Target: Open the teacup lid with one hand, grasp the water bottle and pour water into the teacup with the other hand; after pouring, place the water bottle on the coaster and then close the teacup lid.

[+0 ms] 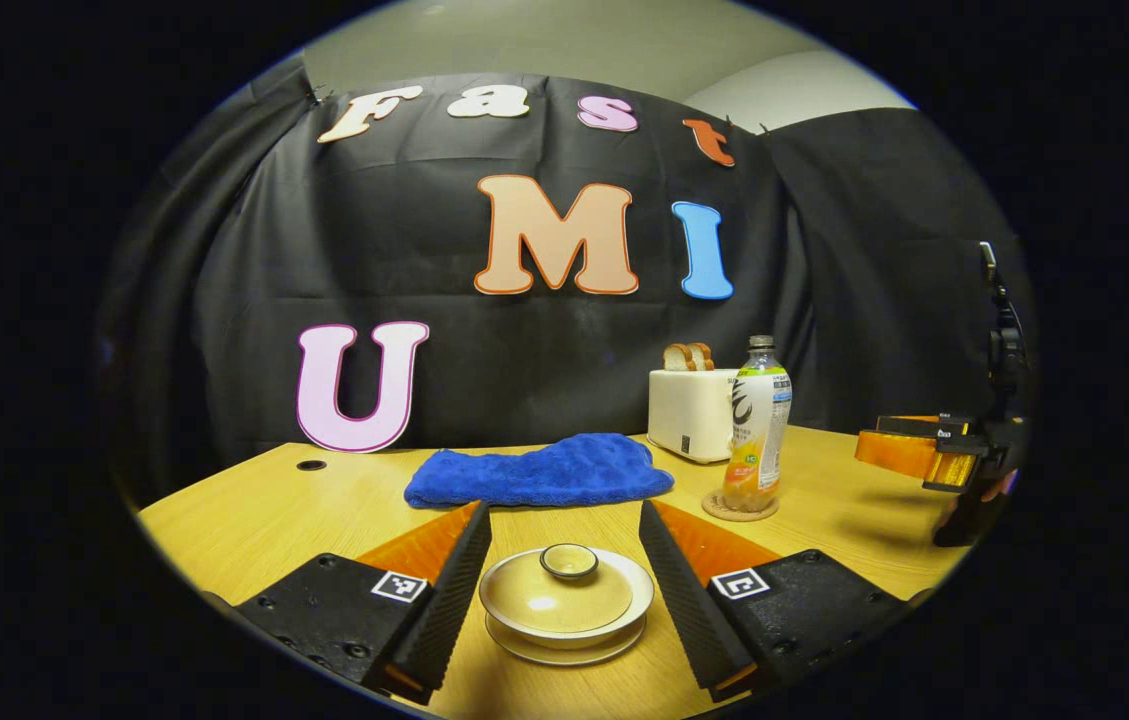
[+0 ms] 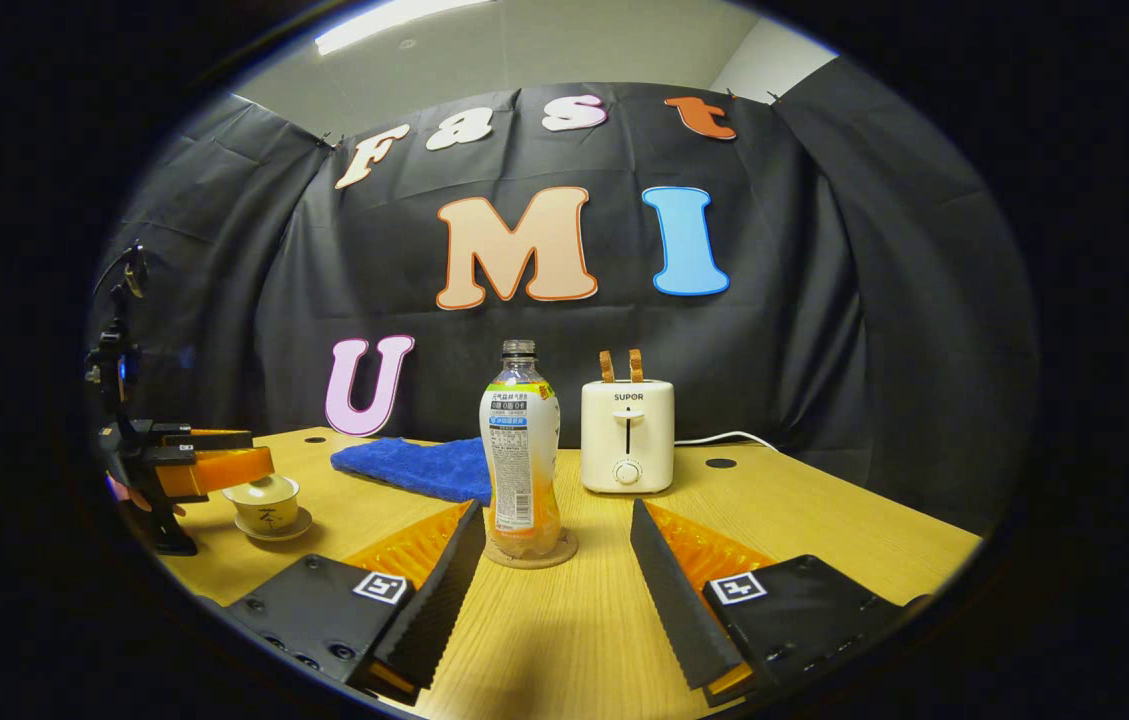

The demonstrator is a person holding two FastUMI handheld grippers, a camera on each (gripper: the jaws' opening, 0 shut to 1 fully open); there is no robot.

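Two grippers hover over the wooden table [image 2: 824, 540], both with fingers spread apart and gripping nothing. From the left gripper view, the left gripper [image 1: 564, 590] straddles the teacup [image 1: 566, 610], whose lid [image 1: 564, 590] is on, the cup sitting on its saucer between the fingers without touching them. Seen from the right gripper view, the right gripper [image 2: 554, 590] faces the water bottle [image 2: 521, 450], which stands upright on the round coaster [image 2: 564, 552] just ahead of the fingertips. Behind the bottle lie a blue cloth [image 1: 544, 472] and a white toaster [image 2: 627, 435] with toast in its slots
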